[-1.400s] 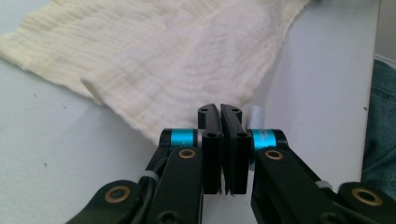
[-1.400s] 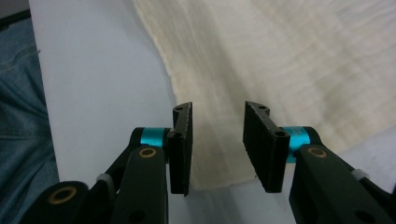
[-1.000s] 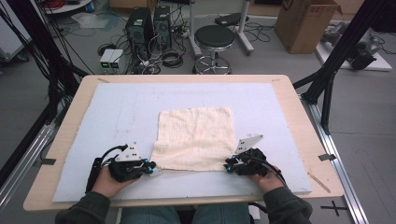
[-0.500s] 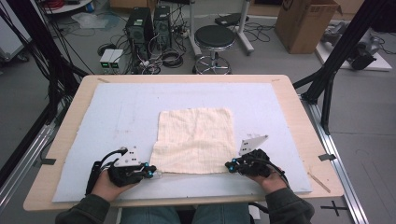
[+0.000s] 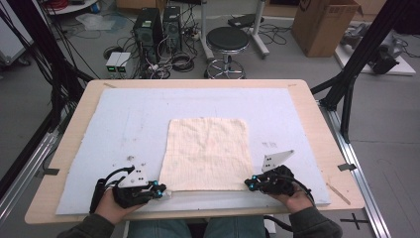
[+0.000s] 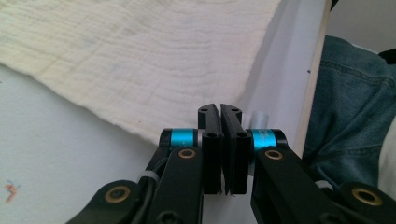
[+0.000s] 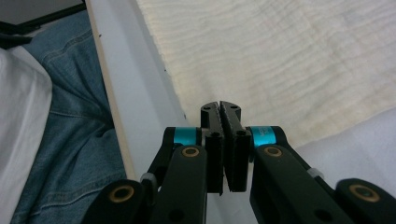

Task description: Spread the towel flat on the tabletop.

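Cloth (image 5: 207, 152) flatter than before, both grippers' fingers (image 6: 211, 122) pinched on its near corners

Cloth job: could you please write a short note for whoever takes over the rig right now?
Left tool: shut, apparently pinching the near left corner of the cloth.
Right tool: shut, apparently pinching the near right corner.
The cloth lies spread flat in the middle of the table, one edge toward the person.
Done: both near corners taken.
Left: lifting or folding; nothing is raised yet.

A cream, crinkled cloth (image 5: 207, 152) lies flat and spread, square, mid-table toward the near edge.
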A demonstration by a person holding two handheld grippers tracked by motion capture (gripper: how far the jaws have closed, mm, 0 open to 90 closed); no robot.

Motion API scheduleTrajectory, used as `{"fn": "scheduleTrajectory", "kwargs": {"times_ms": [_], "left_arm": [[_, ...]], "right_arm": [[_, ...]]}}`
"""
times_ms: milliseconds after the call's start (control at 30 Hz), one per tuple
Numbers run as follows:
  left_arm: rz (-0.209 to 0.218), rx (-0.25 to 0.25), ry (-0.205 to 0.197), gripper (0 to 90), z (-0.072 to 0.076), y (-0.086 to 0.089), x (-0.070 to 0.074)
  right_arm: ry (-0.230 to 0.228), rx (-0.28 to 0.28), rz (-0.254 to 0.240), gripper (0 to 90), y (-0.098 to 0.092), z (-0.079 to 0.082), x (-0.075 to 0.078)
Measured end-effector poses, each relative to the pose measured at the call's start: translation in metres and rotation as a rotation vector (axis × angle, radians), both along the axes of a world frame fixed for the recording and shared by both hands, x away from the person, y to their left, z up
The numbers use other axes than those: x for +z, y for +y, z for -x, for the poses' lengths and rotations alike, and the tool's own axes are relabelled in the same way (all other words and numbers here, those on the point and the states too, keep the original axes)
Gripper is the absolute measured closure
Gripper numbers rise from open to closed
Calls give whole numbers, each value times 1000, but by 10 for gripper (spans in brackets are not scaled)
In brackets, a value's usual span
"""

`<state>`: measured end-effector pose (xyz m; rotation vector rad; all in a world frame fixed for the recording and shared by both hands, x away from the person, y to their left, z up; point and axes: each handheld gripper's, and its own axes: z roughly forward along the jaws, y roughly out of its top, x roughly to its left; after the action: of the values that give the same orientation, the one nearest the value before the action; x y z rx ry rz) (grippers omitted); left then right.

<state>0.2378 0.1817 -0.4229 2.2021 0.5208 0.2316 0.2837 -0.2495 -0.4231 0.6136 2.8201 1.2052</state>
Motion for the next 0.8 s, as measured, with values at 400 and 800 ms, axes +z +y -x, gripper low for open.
{"fn": "scheduleTrajectory", "kwargs": {"times_ms": [400, 800], "left_arm": [[23, 5, 15, 780, 8, -2, -2], [102, 103, -8, 647, -9, 7, 3]], "right_arm": [[49, 13, -28, 782, -4, 2, -4], [35, -48, -109, 565, -6, -8, 1]]}}
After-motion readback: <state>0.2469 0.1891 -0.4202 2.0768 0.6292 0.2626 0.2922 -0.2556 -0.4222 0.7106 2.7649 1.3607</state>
